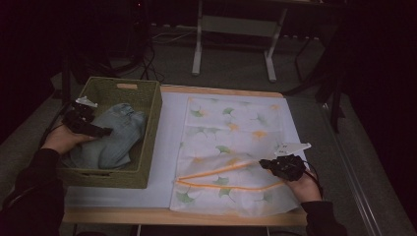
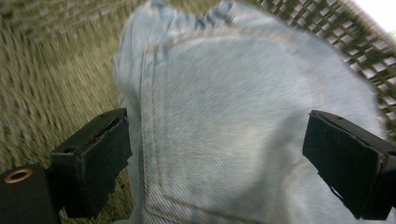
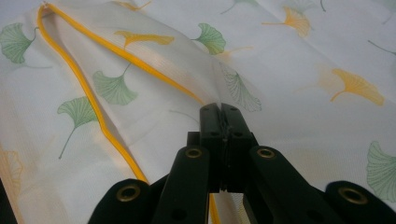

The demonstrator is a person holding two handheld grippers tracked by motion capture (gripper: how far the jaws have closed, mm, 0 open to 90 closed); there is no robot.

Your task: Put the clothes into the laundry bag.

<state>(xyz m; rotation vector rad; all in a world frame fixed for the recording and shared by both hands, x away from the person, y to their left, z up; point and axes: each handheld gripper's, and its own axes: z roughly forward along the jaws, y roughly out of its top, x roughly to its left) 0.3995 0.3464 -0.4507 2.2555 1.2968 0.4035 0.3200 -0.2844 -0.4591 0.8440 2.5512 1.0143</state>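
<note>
The left tongs (image 2: 215, 163) gape wide over the jeans (image 2: 243, 121), pads off the denim, in the basket (image 1: 147, 105). The right tongs (image 3: 223, 112) pinch the upper edge of the bag's (image 3: 289, 60) mouth on the counter (image 1: 164, 128).

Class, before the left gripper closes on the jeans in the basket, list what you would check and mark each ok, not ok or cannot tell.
1. Left gripper jaws wide open: ok.
2. Jeans between those jaws: ok.
3. Pads pressing denim: not ok, still apart.
4. Right gripper shut on the laundry bag edge: ok.
5. Bag's orange-trimmed mouth held open: ok.
6. Jeans free of the basket wall: cannot tell.
</note>
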